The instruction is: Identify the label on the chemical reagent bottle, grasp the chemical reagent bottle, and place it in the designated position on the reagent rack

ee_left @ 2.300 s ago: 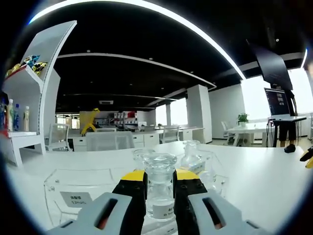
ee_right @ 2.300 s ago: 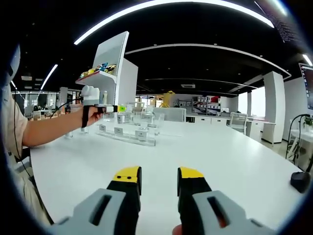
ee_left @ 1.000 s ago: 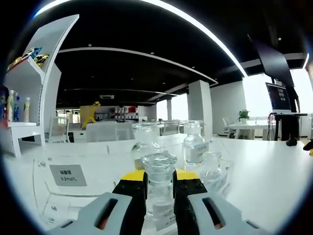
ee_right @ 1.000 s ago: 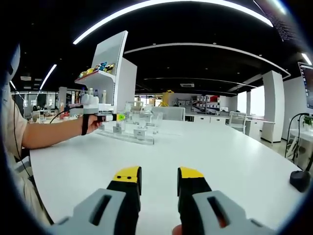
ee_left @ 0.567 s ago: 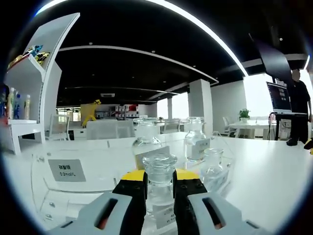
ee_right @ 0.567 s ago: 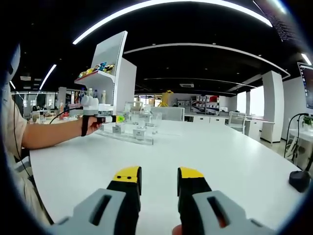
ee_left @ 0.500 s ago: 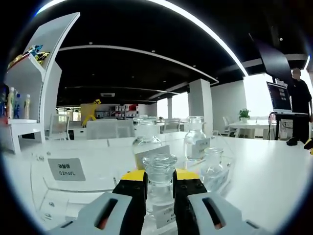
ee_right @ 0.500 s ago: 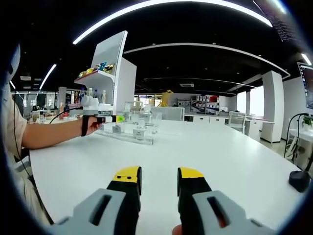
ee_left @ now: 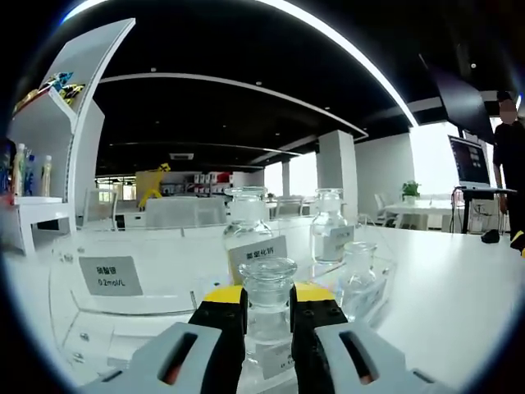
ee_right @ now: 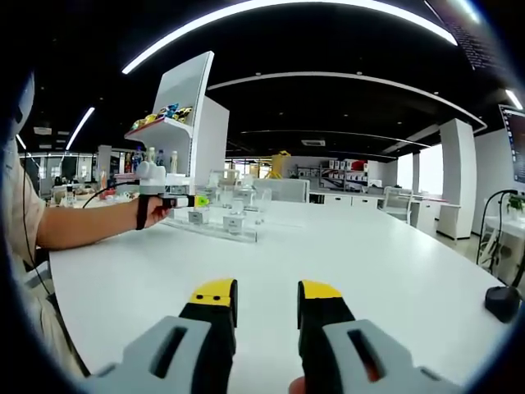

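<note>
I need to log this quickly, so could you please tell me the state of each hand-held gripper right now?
Left hand-held gripper: closed on the bottle.
Right hand-held gripper: open, holding nothing.

A white bench [ee_right: 271, 254] spreads wide. A tall white shelf [ee_right: 190, 115] stands behind, holding what may be toys. A laptop [ee_left: 471, 162] glows far off.

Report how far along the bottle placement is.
Done: left gripper is shut on the reagent bottle. In hand: bottle held at the clear reagent rack, beside racked bottles. Left: set it into its slot and release. Right gripper is open, empty.
</note>
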`<state>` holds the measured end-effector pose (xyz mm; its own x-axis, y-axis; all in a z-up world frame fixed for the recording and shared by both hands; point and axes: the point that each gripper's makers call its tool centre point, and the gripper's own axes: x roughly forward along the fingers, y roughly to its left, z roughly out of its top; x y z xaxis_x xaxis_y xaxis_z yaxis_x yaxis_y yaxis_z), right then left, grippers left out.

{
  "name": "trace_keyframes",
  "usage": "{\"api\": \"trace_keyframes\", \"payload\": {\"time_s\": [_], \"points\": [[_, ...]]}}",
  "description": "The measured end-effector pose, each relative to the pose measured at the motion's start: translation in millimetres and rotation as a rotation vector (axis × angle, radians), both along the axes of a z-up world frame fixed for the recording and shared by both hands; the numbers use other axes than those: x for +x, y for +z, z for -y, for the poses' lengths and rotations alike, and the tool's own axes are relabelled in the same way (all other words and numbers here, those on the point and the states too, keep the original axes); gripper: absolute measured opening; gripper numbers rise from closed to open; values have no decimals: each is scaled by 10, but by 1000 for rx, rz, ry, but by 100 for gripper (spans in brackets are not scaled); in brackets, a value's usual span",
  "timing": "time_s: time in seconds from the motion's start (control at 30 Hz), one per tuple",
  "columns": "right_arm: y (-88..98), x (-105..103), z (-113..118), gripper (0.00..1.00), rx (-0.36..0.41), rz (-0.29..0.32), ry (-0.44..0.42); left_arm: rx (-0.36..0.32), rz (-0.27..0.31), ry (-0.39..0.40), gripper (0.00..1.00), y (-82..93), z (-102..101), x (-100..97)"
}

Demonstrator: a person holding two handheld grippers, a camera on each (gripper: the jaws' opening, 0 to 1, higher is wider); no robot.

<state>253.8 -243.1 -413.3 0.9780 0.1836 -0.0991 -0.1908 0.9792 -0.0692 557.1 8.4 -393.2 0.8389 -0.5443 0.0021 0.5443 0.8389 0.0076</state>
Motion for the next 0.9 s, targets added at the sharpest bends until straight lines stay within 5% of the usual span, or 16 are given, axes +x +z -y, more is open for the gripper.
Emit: {"api": "trace_keyframes", "payload": {"time_s": [0.9], "points": [[41,-21,30,29,-7,6,-10,-3,-20,11,20,-60,2,-39]]}}
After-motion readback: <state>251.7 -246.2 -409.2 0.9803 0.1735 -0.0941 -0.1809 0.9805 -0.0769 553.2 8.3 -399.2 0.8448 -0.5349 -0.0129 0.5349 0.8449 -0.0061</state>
